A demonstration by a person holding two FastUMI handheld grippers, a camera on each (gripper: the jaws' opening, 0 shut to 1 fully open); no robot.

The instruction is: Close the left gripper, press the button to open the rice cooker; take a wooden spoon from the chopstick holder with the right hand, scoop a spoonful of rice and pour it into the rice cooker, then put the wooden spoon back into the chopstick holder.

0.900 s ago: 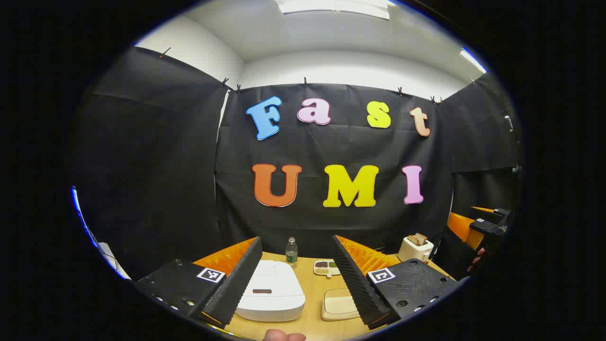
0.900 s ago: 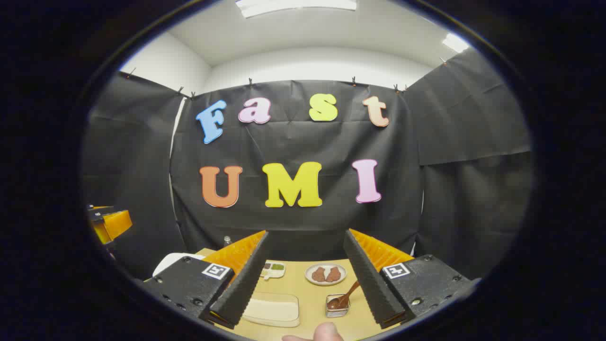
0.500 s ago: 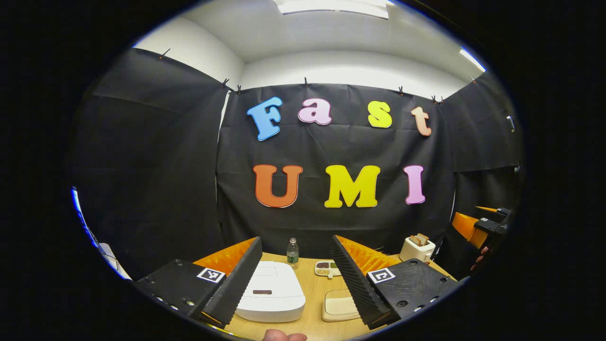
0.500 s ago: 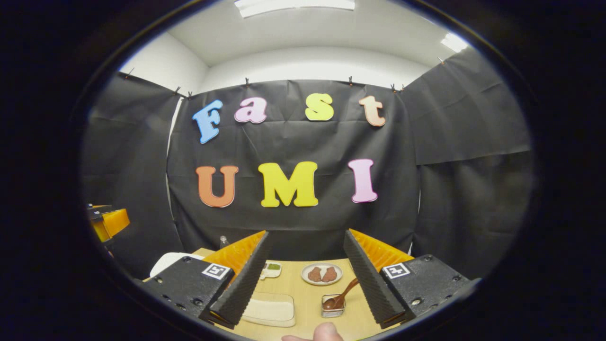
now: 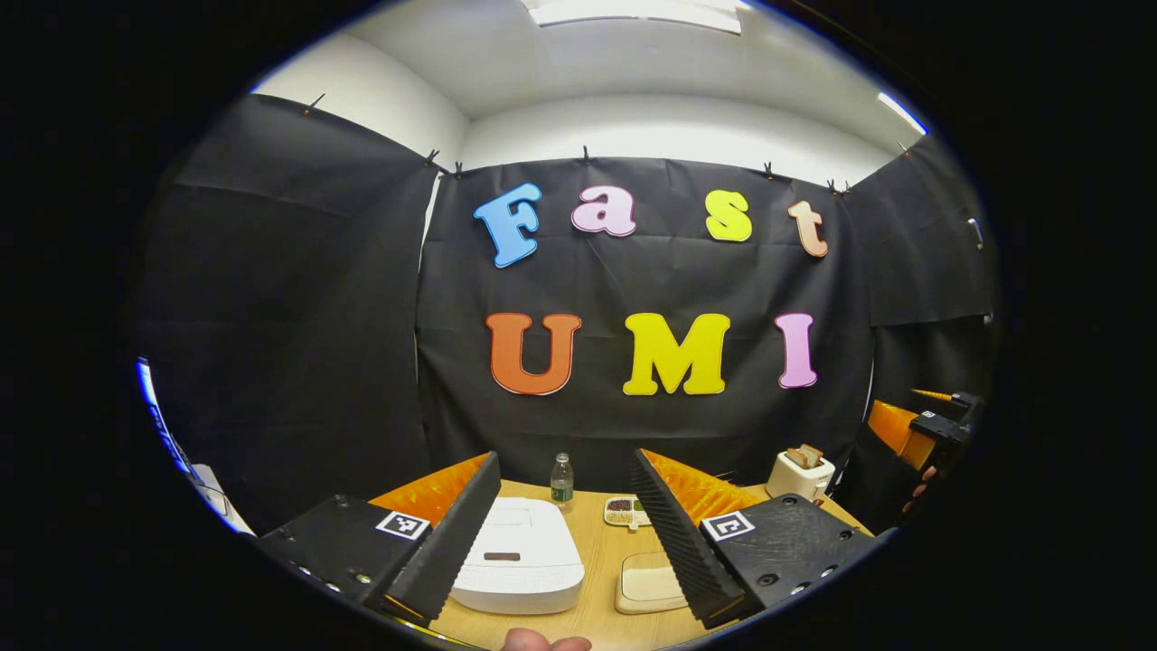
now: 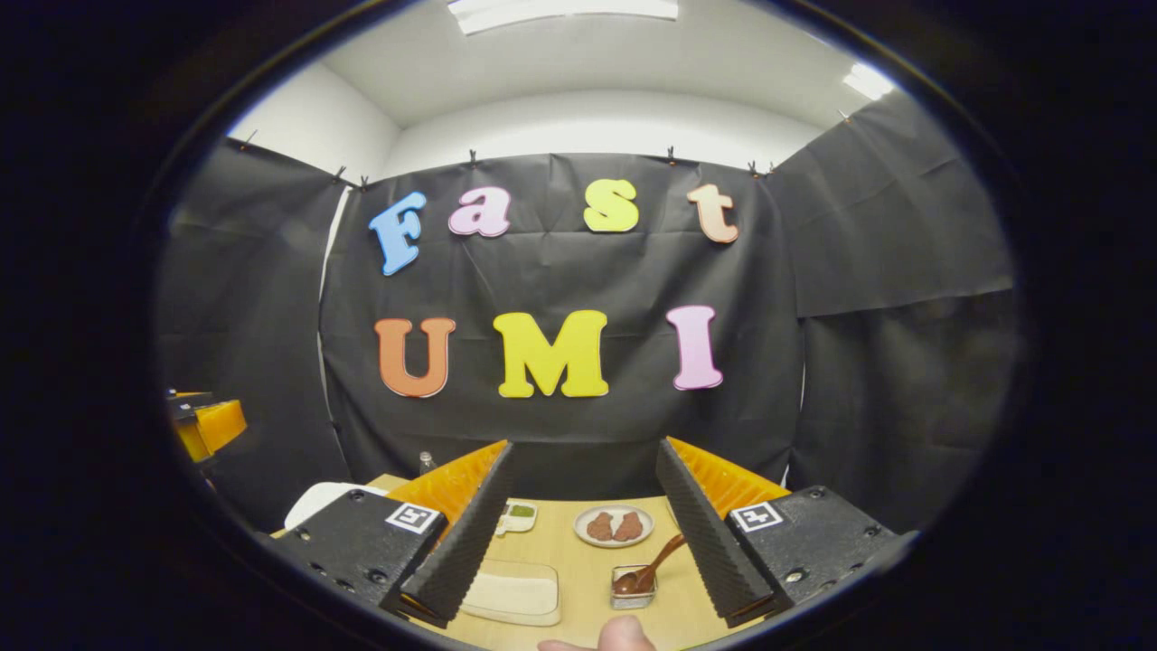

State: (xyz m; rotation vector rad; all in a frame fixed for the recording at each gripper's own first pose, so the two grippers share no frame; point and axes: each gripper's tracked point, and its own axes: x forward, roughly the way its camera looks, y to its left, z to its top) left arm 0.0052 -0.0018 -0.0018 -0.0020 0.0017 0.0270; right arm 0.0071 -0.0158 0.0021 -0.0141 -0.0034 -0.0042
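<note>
A white rice cooker (image 5: pixel 520 565) sits shut on the wooden table (image 5: pixel 597 565), seen between the fingers of my left gripper (image 5: pixel 565 470), which stands open and empty well above it. In the right gripper view, a brown wooden spoon (image 6: pixel 653 566) leans in a small metal holder (image 6: pixel 633 586) on the table. My right gripper (image 6: pixel 585 457) hangs open and empty above and before it. A corner of the rice cooker (image 6: pixel 316 500) shows at the left. The right gripper (image 5: pixel 926 432) appears far right in the left gripper view; the left gripper (image 6: pixel 203 423) at the far left of the right gripper view.
A cream tray (image 5: pixel 649 582) lies right of the cooker, also as the cream tray (image 6: pixel 520 592). At the back stand a water bottle (image 5: pixel 562 479), a divided snack dish (image 5: pixel 622 511), and a toaster (image 5: pixel 799 472) with bread. A plate of brown pieces (image 6: pixel 615 526) lies behind the holder. A fingertip (image 6: pixel 619 635) shows at the bottom edge.
Both views have shifted only slightly; the table objects sit a little differently in the frame. Both grippers stay open and empty.
</note>
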